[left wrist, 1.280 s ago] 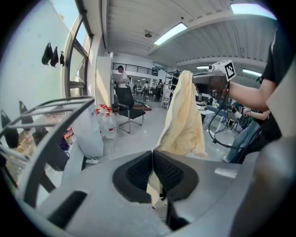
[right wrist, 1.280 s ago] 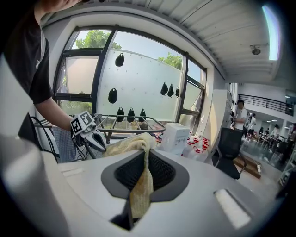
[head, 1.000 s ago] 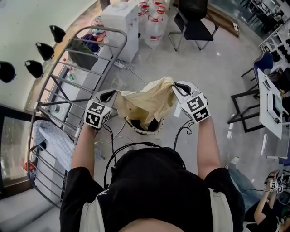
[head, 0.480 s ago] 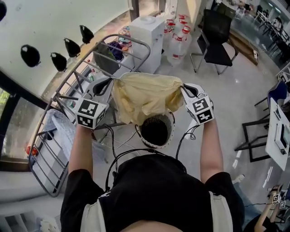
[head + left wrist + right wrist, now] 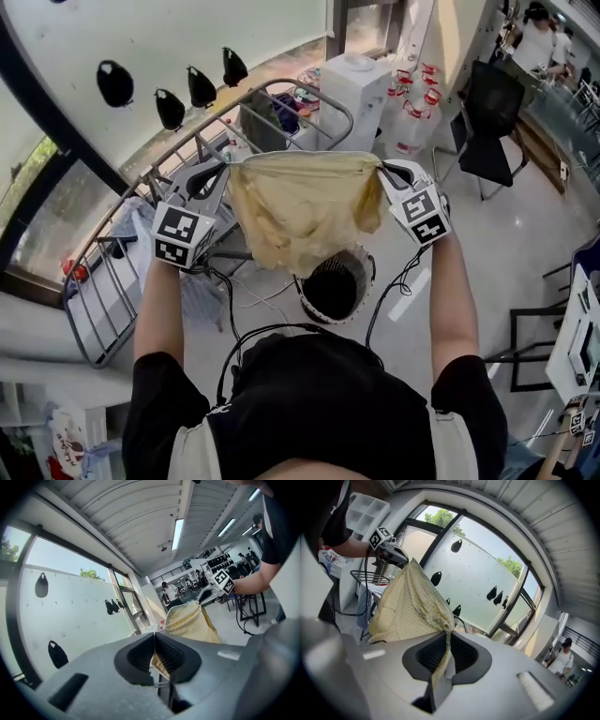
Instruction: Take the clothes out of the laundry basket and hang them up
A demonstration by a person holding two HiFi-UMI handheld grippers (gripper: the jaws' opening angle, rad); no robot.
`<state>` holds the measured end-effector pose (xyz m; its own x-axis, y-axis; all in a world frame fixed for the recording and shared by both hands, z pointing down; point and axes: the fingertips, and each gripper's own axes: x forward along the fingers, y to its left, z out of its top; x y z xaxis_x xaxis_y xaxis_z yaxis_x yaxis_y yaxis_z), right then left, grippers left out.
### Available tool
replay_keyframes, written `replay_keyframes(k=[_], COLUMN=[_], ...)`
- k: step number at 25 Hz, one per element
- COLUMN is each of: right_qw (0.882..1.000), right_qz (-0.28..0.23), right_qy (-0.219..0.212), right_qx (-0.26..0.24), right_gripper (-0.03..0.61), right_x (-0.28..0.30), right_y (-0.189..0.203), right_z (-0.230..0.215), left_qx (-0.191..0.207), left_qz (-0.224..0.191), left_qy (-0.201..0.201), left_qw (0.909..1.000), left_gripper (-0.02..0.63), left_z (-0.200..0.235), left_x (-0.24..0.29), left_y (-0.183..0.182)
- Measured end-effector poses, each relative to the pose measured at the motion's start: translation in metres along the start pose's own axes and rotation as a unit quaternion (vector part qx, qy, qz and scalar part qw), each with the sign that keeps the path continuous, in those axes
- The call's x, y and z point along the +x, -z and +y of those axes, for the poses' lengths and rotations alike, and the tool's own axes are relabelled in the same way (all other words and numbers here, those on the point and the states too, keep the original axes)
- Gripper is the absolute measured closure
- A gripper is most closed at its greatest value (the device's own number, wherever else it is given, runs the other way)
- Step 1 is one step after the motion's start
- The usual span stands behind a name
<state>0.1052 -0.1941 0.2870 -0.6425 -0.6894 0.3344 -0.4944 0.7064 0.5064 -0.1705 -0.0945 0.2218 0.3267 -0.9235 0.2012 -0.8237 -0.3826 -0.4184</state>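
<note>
A yellow cloth (image 5: pixel 305 211) is held spread between the two grippers, above the basket (image 5: pixel 367 281) and clear of it. One top corner is clamped in the left gripper (image 5: pixel 223 169) and the other in the right gripper (image 5: pixel 386 169). The top edge is drawn almost straight between them, and the rest hangs in loose folds.

In the left gripper view the jaws are seen clenched, with a thin edge of the cloth pinched between the ribbed pads (image 5: pixel 171 656). Only a narrow strip of fabric is visible there before it widens beyond the jaws. In the right gripper view a twisted corner is gripped between closed jaws. A tail of cloth trails down past them towards the camera, so part of the pads is covered.

In the head view both sets of fingertips are hidden where the cloth meets them. The far rim of the basket is covered by the hanging lower edge of the cloth. The inside of the basket is dark, and what lies in it cannot be made out.

A rack (image 5: pixel 122 281) stands to the left, near the basket, and is partly hidden behind the left arm and gripper. A blue garment (image 5: pixel 202 300) on it is mostly covered by that arm. The lower part of the head view is filled by the person's torso (image 5: pixel 319 412), so the floor there is hidden.
</note>
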Motion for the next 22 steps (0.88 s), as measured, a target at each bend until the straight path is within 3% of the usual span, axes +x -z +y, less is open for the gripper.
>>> replay_keyframes(k=[6,11,15,22], right_qw=[0.994,0.981,0.972,0.959], right_qz=[-0.042,-0.062,-0.081,-0.110], right_qy=[-0.025,-0.014,0.003,0.034], right_qx=[-0.094,-0.186,-0.218,-0.258], right_gripper=[0.534,0.534,0.534,0.534], right_x=[0.040,0.078,0.115,0.184], right_y=[-0.051,-0.089,-0.123,-0.197], right_z=[-0.007,-0.011,-0.021,-0.055], left_qx=[0.006,0.103,0.116,0.127], left_qz=[0.036,0.100,0.117,0.119], left_qy=[-0.075,-0.154,-0.197,-0.233], left_qw=[0.9966,0.9775,0.9664,0.9567], left_gripper=[0.598,0.597,0.597,0.597], left_z=[0.035,0.062,0.089,0.149], left_x=[-0.031,-0.046,-0.049,-0.034], left_y=[0.016,0.026,0.036,0.047])
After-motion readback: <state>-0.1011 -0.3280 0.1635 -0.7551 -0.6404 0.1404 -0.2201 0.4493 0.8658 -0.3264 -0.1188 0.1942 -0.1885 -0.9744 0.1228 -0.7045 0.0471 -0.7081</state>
